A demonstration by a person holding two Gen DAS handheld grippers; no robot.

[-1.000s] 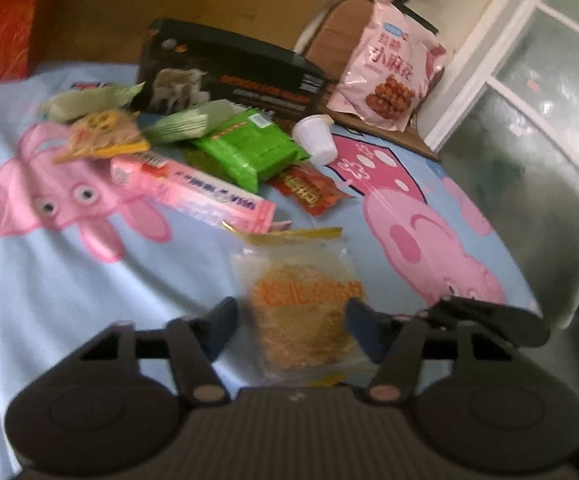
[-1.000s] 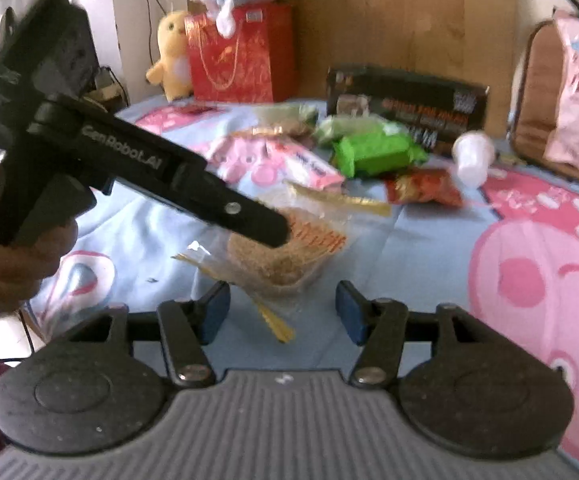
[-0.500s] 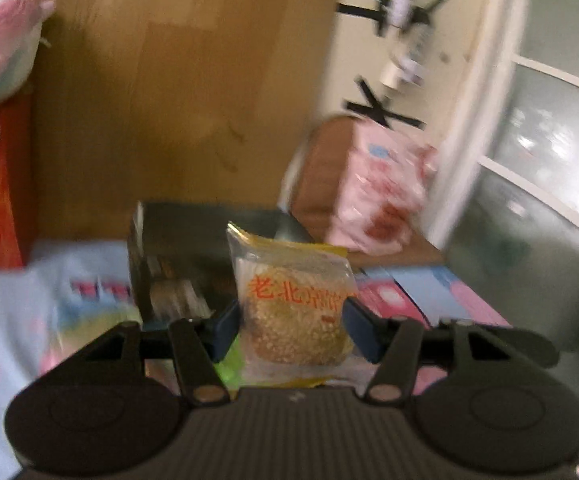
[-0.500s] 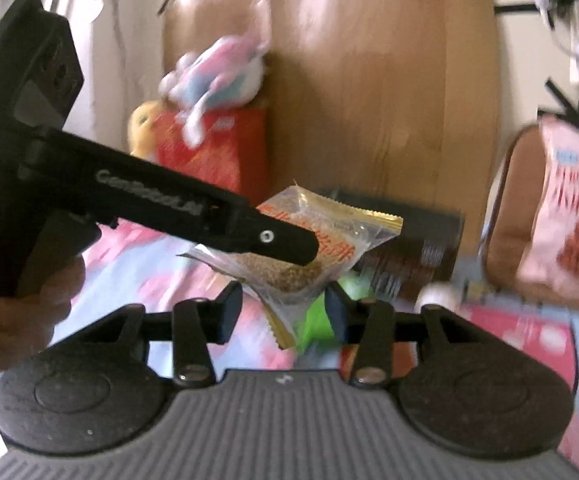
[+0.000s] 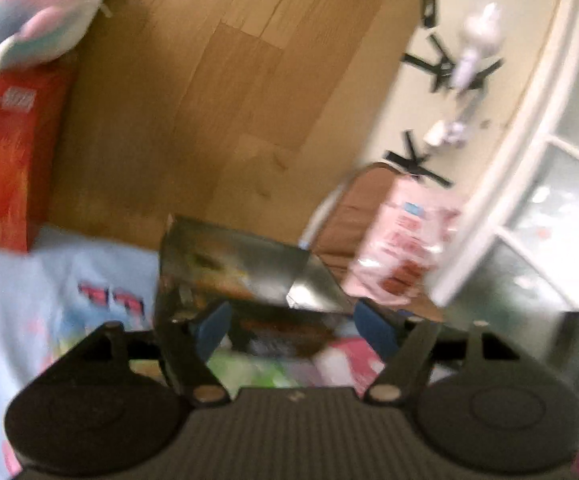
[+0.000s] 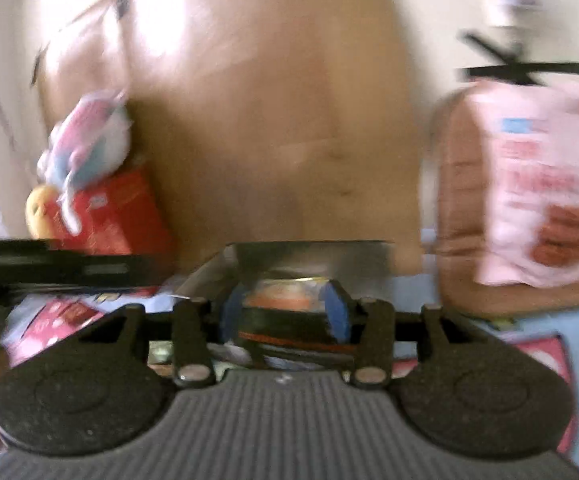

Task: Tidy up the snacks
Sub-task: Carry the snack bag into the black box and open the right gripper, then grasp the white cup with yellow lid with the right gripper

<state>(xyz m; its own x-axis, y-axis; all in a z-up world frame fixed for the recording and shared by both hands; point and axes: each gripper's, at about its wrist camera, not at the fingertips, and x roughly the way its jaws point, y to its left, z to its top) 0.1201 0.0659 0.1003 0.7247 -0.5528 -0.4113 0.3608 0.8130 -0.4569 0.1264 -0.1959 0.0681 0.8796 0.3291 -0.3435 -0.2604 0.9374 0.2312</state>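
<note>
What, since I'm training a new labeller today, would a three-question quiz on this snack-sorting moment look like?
1. True or false: the left gripper grips a packet.
2. Which has the orange-printed packet between its pads? A: the left gripper. B: the right gripper.
3. Fill in: the plush toy sits on a ____ gift bag.

Key
1. False: its jaws have just been opening, and nothing is between them.
2. B.
3. Red.
</note>
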